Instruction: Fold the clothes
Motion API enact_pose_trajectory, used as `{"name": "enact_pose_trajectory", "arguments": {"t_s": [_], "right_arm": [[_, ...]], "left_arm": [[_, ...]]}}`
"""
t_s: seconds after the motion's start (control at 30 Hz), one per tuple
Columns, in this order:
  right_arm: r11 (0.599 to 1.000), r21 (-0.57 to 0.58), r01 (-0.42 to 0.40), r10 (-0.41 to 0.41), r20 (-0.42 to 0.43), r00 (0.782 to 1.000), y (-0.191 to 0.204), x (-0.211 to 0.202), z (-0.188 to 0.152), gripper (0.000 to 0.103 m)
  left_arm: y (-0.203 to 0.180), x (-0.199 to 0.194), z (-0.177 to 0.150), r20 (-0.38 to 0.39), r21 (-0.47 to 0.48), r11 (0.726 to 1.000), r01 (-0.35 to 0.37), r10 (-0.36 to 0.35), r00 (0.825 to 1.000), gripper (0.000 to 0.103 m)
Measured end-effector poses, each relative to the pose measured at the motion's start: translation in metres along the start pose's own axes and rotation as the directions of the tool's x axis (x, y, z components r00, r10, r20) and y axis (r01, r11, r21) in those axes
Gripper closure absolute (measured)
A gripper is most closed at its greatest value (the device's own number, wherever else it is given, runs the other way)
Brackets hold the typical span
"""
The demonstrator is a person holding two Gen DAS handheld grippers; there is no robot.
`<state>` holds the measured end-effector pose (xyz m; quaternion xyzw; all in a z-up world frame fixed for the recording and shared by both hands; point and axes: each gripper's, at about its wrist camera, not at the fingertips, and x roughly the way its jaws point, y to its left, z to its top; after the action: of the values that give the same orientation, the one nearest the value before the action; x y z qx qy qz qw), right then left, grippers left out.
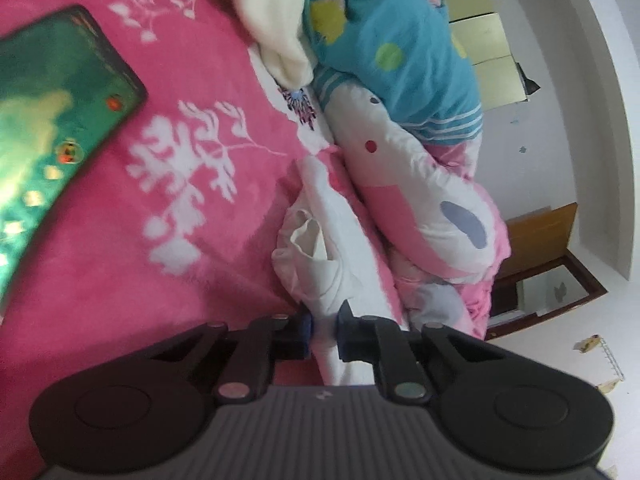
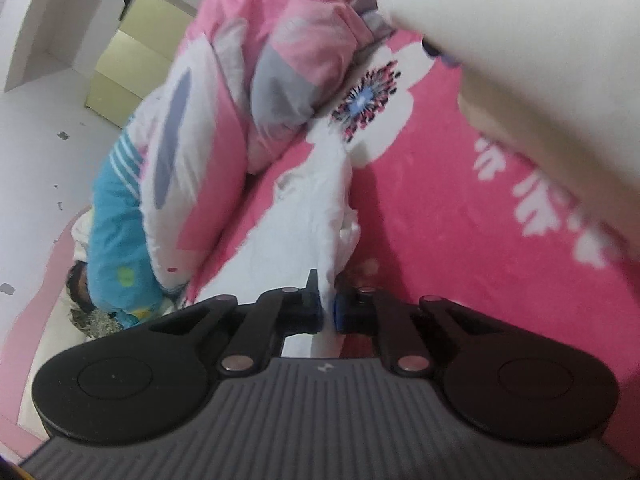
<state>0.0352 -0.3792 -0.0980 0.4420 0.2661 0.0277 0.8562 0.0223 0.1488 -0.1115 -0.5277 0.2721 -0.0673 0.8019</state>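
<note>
While both jaws pinch it, white garment [image 1: 340, 264] [image 2: 316, 216] drapes over pink blanket [image 1: 180, 220].

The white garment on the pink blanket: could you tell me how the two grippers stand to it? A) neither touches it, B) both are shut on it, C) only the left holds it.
B: the left gripper and the right gripper each pinch the white garment between closed fingers.
</note>
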Motion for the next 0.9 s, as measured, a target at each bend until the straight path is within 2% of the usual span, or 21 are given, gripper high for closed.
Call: {"name": "enact_pose_trajectory", "arguments": {"t_s": [0.17,0.23,0.33,0.4,0.47,0.5,0.53,0.57,0.6,0.63,0.67,0.8,0.9], "right_arm": [[1.000,0.011,-0.016,0.016,-0.023,1.000,-0.003,-0.051,-0.025,0.099],[1.000,0.020,-0.011,0.011,-0.032,0.999,-0.008,-0.077,-0.042,0.101],[0.998,0.011,0.065,-0.065,-0.026,0.998,-0.025,-0.111,-0.066,0.101],[0.992,-0.003,0.123,-0.123,-0.021,0.992,-0.039,-0.121,-0.075,0.098],[0.988,-0.020,0.154,-0.155,-0.018,0.988,-0.049,-0.128,-0.081,0.098],[0.988,-0.047,0.145,-0.146,-0.013,0.989,-0.045,-0.131,-0.083,0.098],[0.985,-0.095,0.142,-0.143,-0.001,0.990,-0.037,-0.134,-0.085,0.097],[0.974,-0.171,0.148,-0.147,0.021,0.989,-0.023,-0.137,-0.086,0.097],[0.958,-0.241,0.154,-0.147,0.043,0.988,-0.009,-0.138,-0.088,0.096],[0.940,-0.302,0.157,-0.144,0.065,0.987,0.005,-0.138,-0.090,0.096],[0.927,-0.346,0.144,-0.129,0.067,0.989,0.018,-0.135,-0.092,0.095],[0.905,-0.425,-0.003,-0.014,-0.035,0.999,0.069,-0.106,-0.098,0.090],[0.874,-0.472,-0.115,0.067,-0.118,0.991,0.108,-0.083,-0.103,0.079]], "left_arm": [[0.009,-0.049,-0.004,-0.035,-0.012,1.000,-0.017,0.017,0.999,0.092],[0.017,-0.076,-0.007,-0.040,-0.002,0.999,-0.046,0.046,0.998,0.091],[0.037,-0.100,-0.014,-0.065,0.001,0.996,-0.094,0.093,0.994,0.091],[0.052,-0.100,-0.018,-0.108,0.008,0.995,-0.102,0.102,0.989,0.089],[0.058,-0.100,-0.019,-0.109,0.002,0.997,-0.084,0.083,0.991,0.086],[0.054,-0.101,-0.018,-0.108,0.015,0.996,-0.084,0.085,0.990,0.080],[0.049,-0.104,-0.019,-0.101,0.047,0.996,-0.082,0.087,0.991,0.068],[0.044,-0.107,-0.020,-0.091,0.083,0.993,-0.079,0.087,0.992,0.060],[0.039,-0.111,-0.022,-0.081,0.119,0.990,-0.077,0.087,0.993,0.048],[0.033,-0.114,-0.023,-0.071,0.155,0.985,-0.074,0.086,0.994,0.043],[0.027,-0.118,-0.026,-0.059,0.216,0.973,-0.087,0.101,0.993,0.042],[0.008,-0.132,-0.041,-0.017,0.433,0.890,-0.143,0.167,0.986,0.041],[0.005,-0.146,-0.046,0.007,0.509,0.846,-0.158,0.180,0.984,0.043]]}}
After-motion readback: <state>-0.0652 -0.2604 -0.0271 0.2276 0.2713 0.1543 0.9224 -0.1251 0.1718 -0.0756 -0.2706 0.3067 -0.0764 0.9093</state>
